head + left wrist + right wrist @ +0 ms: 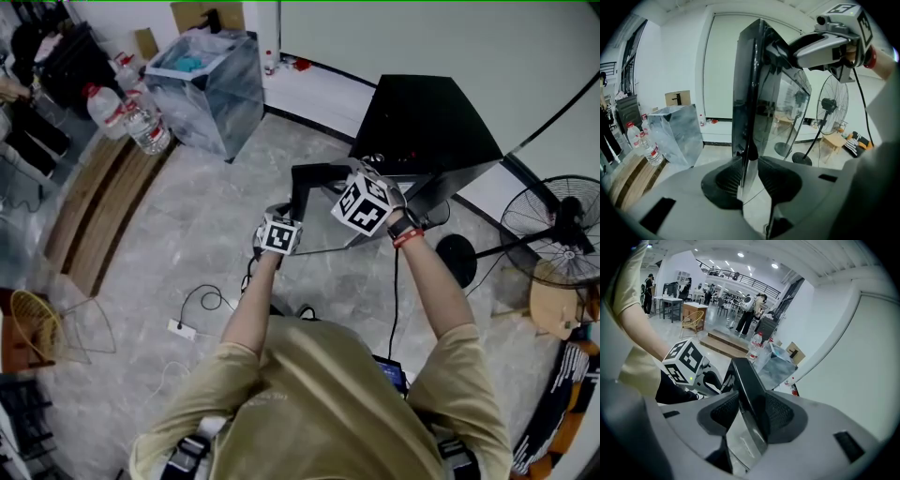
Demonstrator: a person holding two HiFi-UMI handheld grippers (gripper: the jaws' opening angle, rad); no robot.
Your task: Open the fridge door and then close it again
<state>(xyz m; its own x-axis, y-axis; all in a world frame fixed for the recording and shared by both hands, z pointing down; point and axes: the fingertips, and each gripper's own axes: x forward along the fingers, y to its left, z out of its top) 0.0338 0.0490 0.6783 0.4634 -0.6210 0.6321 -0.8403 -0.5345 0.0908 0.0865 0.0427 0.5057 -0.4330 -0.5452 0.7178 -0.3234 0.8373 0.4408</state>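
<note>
A clear plastic bin (206, 84) holding something blue stands on the marbled floor (187, 244) near the white wall, with water bottles (127, 117) just beside it. The black fridge (427, 117) stands by the same wall, its fridge door (747, 93) swung out. The left gripper (750, 176) and right gripper (752, 411) are both clamped on the door's free edge.

The grey marbled floor (187, 244) bears the black fridge (427, 122) just beyond the right tongs (752, 411). Well left of the left tongs (750, 180) stand a foil-wrapped box (211, 89), water bottles (131, 117) and a low wooden step (98, 211). A white power strip (182, 328) lies behind them.
</note>
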